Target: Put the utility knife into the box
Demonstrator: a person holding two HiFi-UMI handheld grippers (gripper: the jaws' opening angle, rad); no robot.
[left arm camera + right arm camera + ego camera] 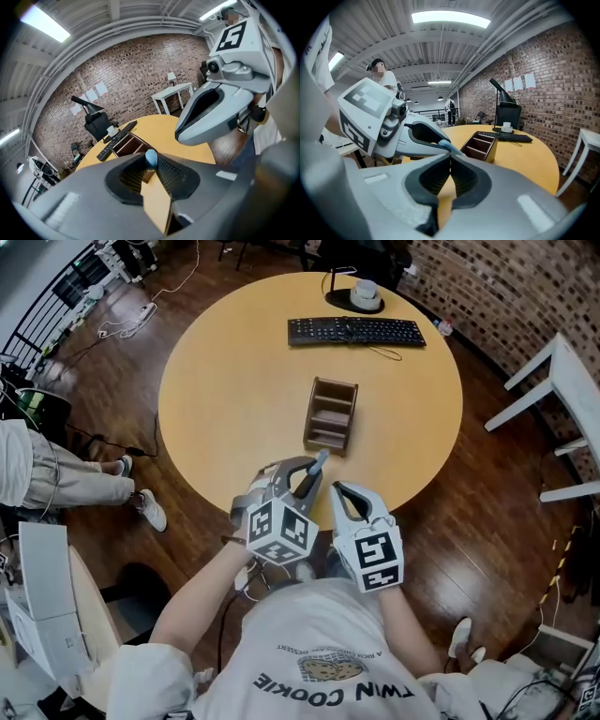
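While the utility knife (317,468) is pinched between the jaws of the left tool (298,480), it is held above the near edge of the desk (234,381), with its blue-tipped end pointed toward the wooden box (331,415). The box stands well apart from the knife, near the middle of the desk, and is split by dividers into compartments. The right tool (344,497) is held just beside the left one, its jaws pressed together on nothing.

The carry to the box is judged to be the step in hand. The knife should be brought over one compartment and lined up with it, so that no divider is struck. The leading end is best lowered inside the walls before the jaws are spread. If the box looks likely to slide, its wall could be steadied by the right tool.
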